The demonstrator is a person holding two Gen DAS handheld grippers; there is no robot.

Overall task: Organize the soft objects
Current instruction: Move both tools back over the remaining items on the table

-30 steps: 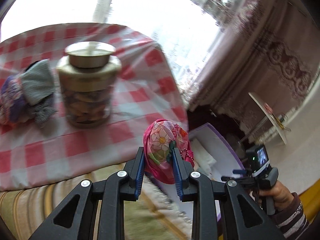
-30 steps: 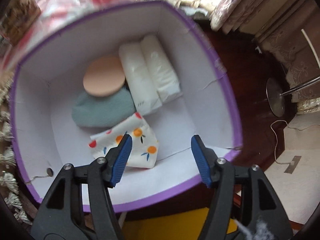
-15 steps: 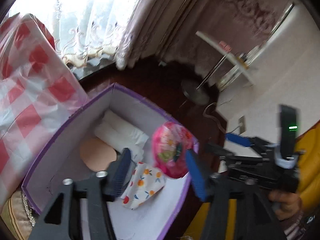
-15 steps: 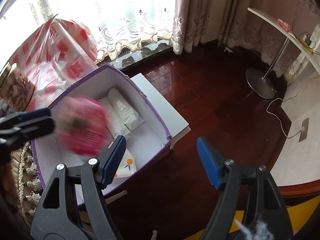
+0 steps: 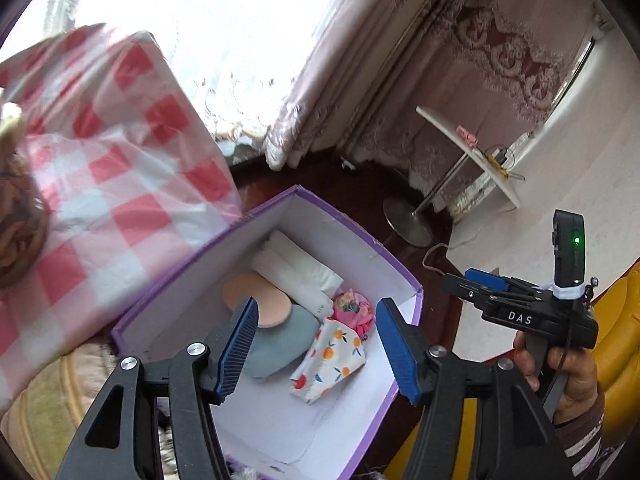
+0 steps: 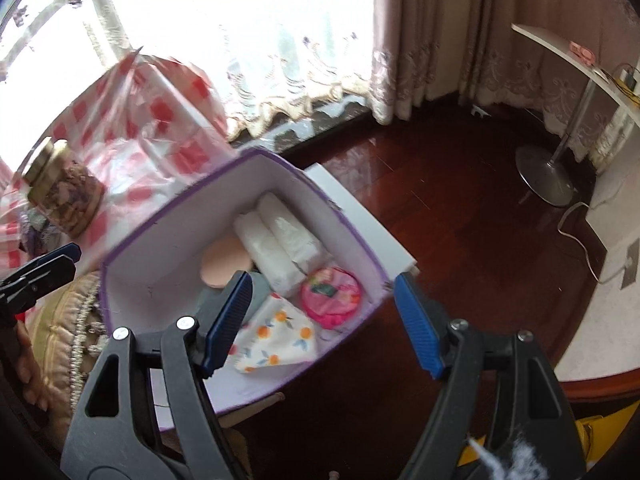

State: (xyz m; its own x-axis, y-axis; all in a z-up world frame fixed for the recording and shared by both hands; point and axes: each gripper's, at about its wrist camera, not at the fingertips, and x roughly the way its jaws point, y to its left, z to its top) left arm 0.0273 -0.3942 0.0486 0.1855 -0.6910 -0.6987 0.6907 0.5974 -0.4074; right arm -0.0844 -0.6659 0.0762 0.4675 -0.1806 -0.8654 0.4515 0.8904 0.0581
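Both tongs empty and spread wide: left tongs (image 5: 312, 344) hang over the purple box (image 5: 394, 264), right tongs (image 6: 320, 316) off the box's near side, nothing between the blue pads of either. Pink floral bundle (image 6: 332, 296) sits inside the box, in the corner by the right wall, touching the white rolled packs (image 6: 280, 244) and just beside the orange-print cloth (image 6: 276, 334). Beige round pad (image 6: 222, 262) and grey-green piece (image 5: 280, 344) fill the box's other side, so that corner looks like the free slot. The box is low beside the bench (image 5: 100, 184), presumably for short drops. Jar (image 6: 64, 192) is on the bench; more fabric seems to lie behind it, blurred. Likely next: back to the bench.
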